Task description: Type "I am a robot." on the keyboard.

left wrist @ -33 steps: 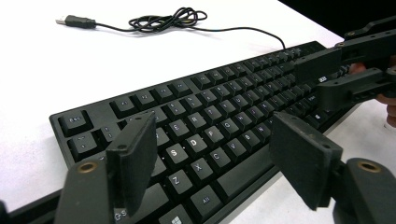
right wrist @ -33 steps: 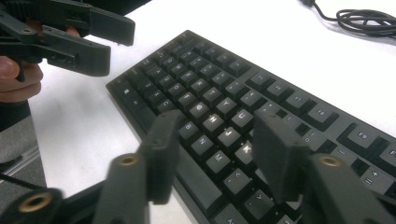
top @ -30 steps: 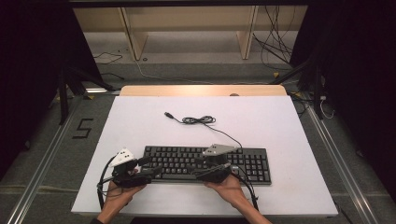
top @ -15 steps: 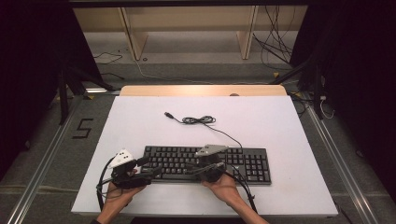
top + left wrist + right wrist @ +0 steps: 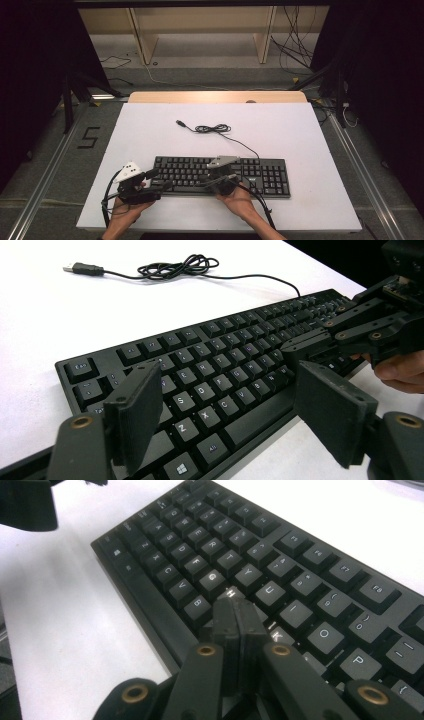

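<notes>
The white counter point(image 5: 150, 130) carries a black keyboard point(image 5: 260, 172) lying square along its lower middle, keys up within reach of both hands. Its USB cable point(image 5: 212, 128) coils loosely toward upper centre, unplugged. The right tongs point(image 5: 235, 611), pressed together empty into one blunt tip, rest at the J key, likely to press it. The left tongs point(image 5: 227, 410) gape wide over the keyboard's left end, gripping nothing.

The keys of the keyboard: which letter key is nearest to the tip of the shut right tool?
The H key: the right tool ends just below it, while G, Y and U lie farther off.
</notes>
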`<control>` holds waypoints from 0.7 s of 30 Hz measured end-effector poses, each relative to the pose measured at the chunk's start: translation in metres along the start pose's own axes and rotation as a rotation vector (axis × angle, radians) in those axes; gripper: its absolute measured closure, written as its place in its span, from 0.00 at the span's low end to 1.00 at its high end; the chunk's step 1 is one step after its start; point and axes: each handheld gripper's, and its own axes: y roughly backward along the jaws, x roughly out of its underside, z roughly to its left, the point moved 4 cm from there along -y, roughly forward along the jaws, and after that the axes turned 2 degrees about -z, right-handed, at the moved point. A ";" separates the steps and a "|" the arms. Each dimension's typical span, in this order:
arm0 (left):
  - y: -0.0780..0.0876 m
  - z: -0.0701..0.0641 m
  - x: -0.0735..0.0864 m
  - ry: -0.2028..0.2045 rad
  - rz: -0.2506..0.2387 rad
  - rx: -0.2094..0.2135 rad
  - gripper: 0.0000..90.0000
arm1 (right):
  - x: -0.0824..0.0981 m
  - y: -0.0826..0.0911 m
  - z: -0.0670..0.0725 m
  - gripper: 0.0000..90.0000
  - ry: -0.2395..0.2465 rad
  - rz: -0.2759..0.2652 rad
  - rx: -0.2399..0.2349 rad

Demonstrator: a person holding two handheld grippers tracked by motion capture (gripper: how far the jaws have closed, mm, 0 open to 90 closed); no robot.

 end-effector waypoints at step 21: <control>0.003 -0.002 0.000 -0.006 -0.011 0.007 0.29 | 0.007 -0.006 -0.001 1.00 0.023 0.037 0.025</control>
